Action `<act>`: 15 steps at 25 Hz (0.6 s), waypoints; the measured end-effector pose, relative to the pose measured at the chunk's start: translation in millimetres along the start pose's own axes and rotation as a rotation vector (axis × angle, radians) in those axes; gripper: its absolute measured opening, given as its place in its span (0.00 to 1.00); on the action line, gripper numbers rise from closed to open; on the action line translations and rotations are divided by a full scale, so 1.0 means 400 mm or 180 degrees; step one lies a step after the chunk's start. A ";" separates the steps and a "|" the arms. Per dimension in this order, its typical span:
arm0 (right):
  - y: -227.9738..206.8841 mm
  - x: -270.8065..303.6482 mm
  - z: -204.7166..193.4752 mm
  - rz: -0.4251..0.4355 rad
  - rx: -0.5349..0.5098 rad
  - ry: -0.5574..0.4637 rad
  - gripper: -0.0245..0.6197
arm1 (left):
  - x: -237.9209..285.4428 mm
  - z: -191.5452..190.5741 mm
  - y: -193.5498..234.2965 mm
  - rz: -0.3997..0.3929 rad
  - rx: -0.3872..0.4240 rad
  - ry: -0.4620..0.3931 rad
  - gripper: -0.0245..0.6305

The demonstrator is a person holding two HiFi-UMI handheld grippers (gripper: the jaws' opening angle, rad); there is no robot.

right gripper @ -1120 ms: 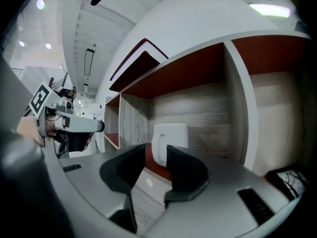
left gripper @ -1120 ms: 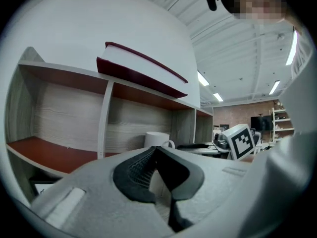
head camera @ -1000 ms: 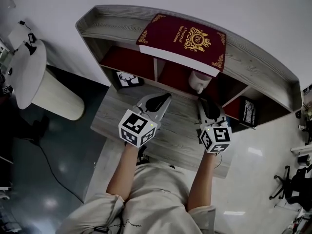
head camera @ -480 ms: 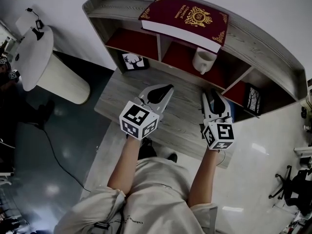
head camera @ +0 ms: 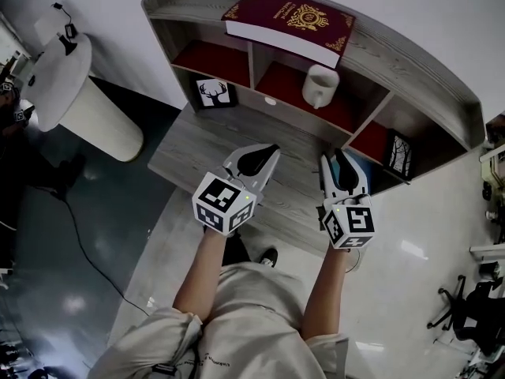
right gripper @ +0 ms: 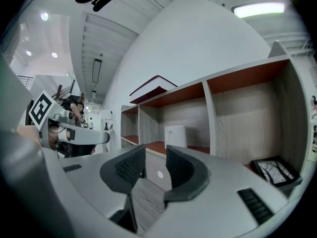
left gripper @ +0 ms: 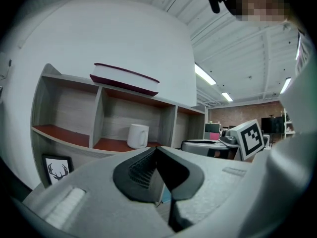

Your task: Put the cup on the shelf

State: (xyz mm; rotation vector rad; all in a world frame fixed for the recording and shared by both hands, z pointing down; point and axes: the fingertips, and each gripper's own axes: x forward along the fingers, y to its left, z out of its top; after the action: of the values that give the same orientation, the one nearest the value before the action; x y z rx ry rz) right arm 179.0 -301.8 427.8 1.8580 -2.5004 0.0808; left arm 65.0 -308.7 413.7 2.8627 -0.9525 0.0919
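Found the cup (head camera: 319,85) upright in the middle compartment of the shelf (head camera: 410,61), on the red lining, under the big maroon book (head camera: 288,22) lying on the top board. Nothing touching the cup; both tongs well apart from it, over the tabletop (head camera: 197,144) in front of the shelf.

Left tongs (head camera: 267,152): closed, tips meeting, nothing between them. Right tongs (head camera: 338,164): slightly parted, a narrow gap, nothing held; only tabletop grain seen through the gap in the right gripper view.

Also noted: small deer picture (head camera: 211,93) leaning under the left compartment, another framed picture (head camera: 397,155) in the low right nook.

Judged: placement itself done, with only the tidy retreat left.

For doing that well:
- Check from the left gripper view that the cup (left gripper: 137,135) sits back from the front lip of its compartment, base flat, no lean. Looks so from here.
- Draw both tongs straight back towards the body, low and level, clear of the shelf's front edge and divider posts.
- Avoid sweeping the right tongs sideways near the low right nook; risk of clipping the frame there.
- Leave the cup alone unless a wobble shows; no regrasp needed on present evidence.
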 end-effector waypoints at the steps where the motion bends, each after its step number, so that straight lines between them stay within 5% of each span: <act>1: 0.006 -0.010 -0.002 0.0021 -0.0018 0.0001 0.25 | -0.007 -0.001 -0.010 0.0024 0.0014 -0.0021 0.05; 9: 0.022 -0.054 -0.025 0.0122 -0.0109 0.0042 0.21 | -0.045 -0.064 -0.018 0.0196 -0.0047 0.0000 0.05; 15: 0.046 -0.068 -0.005 0.0166 -0.0085 -0.0018 0.16 | -0.063 -0.027 -0.023 0.0280 -0.0071 -0.0073 0.05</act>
State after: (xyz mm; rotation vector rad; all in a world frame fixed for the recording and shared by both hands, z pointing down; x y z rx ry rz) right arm 169.1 -270.2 428.1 1.7862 -2.5409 0.0428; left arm 50.3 -285.0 421.0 2.8075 -1.0767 0.0566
